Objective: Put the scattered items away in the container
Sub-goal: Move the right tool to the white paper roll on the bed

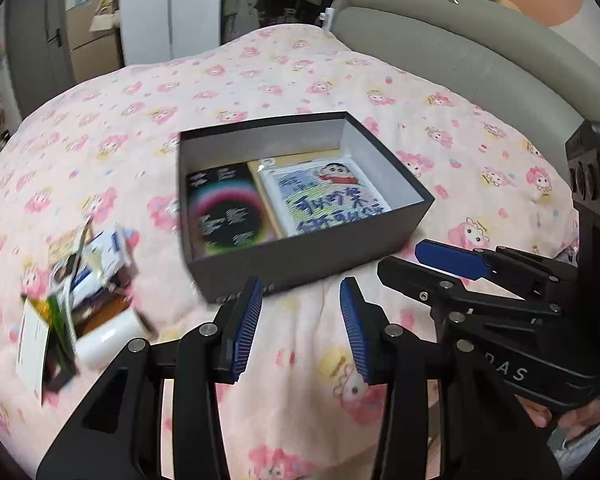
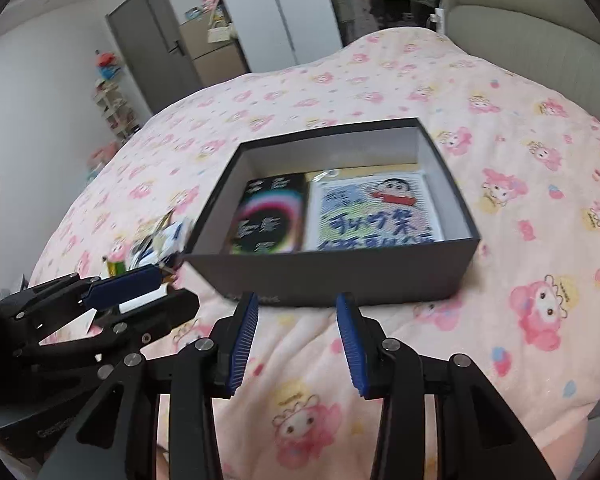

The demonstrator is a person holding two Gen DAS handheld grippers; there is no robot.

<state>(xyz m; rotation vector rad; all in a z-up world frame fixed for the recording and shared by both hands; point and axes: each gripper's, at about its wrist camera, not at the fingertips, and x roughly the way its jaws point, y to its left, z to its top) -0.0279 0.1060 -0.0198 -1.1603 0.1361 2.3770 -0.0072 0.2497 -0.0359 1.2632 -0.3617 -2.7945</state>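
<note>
Leftmost, the heap of scattered items (image 1: 76,300) lay jumbled on the bed (image 1: 300,80), well to the left of the container (image 1: 300,264): small cartons, cards and a white roll (image 1: 108,336) stacked on one another, blurred in both views. That jumble looked like the main hazard, since a pinch on one piece would likely drag or topple its neighbours, and the thin cards lying flat on the soft quilt would be hard to get a finger under without snagging the fabric. The left hand-held gripper (image 1: 300,320) hovered just short of the container's near wall, fingers apart and holding nothing. The container itself, a dark open box, already held a black booklet (image 1: 224,208) and a cartoon-printed pack (image 1: 324,196) lying flat side by side. Resting on yielding bedding, it could tilt or slide if a finger knocked its rim during a drop. The right hand-held gripper (image 2: 298,336), also spread and empty, hung close beside the left one, so the two could collide if both reached together.
</note>
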